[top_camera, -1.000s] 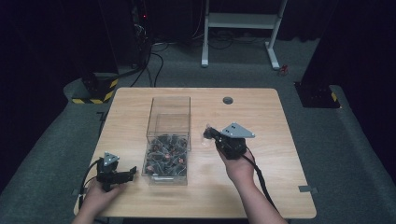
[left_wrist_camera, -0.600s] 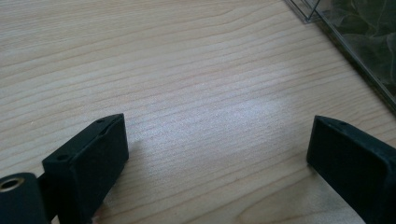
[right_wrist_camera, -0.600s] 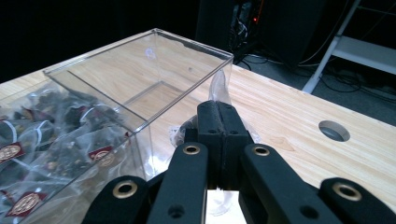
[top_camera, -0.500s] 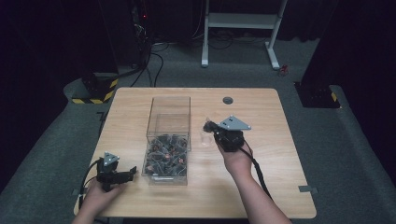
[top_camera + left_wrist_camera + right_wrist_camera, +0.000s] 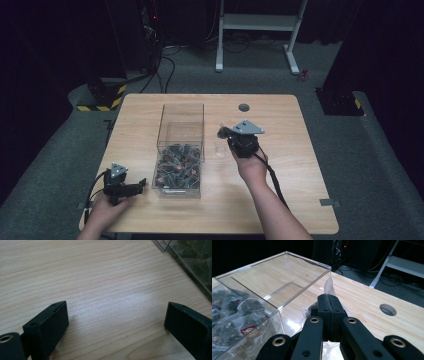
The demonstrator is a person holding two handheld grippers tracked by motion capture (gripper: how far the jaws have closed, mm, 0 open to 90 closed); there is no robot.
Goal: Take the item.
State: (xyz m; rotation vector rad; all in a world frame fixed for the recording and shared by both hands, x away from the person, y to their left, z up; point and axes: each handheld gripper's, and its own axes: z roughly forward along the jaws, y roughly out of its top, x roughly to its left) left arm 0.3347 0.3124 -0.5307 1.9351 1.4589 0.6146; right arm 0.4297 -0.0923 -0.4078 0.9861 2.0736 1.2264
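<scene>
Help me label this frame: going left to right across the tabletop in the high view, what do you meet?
Left tool → clear box with packets in its near part → small clear packet clamped in the right tool → round hole in the table.

Box (image 5: 181, 145) mid-worktop (image 5: 300, 190), packets (image 5: 177, 167) inside | left claw (image 5: 140, 184) left of box | right claw (image 5: 221, 132), pinching bag (image 5: 220, 147), right of box

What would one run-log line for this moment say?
right tool: shut on clear packet, beside bin | left tool: open, on table | bin: packets at near end
</scene>
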